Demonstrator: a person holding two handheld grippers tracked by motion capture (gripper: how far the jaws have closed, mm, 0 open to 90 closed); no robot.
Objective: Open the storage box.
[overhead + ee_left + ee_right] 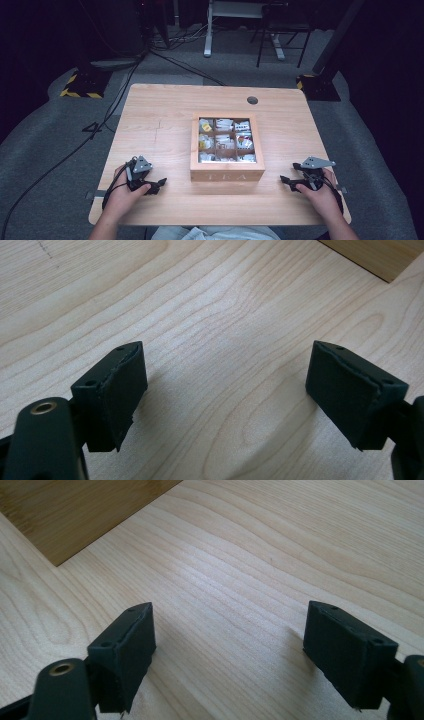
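A wooden tea box (227,172) with a clear lid stands at the middle of the table, with several compartments of tea bags (225,140) inside. My left gripper (159,184) rests low on the table to the box's left, jaws wide apart and pointing toward it. In the left gripper view its jaws (227,390) stand open over bare wood, the box's corner (380,257) at the top right. My right gripper (286,181) rests to the box's right, open too. Between its jaws (230,652) lies bare tabletop, with the box's side (70,515) at the top left.
The light wooden table (160,120) has a round cable hole (252,100) near its far edge. Beyond it are grey floor, trailing cables (115,100), yellow-black stand bases (82,85) and desk legs (207,35).
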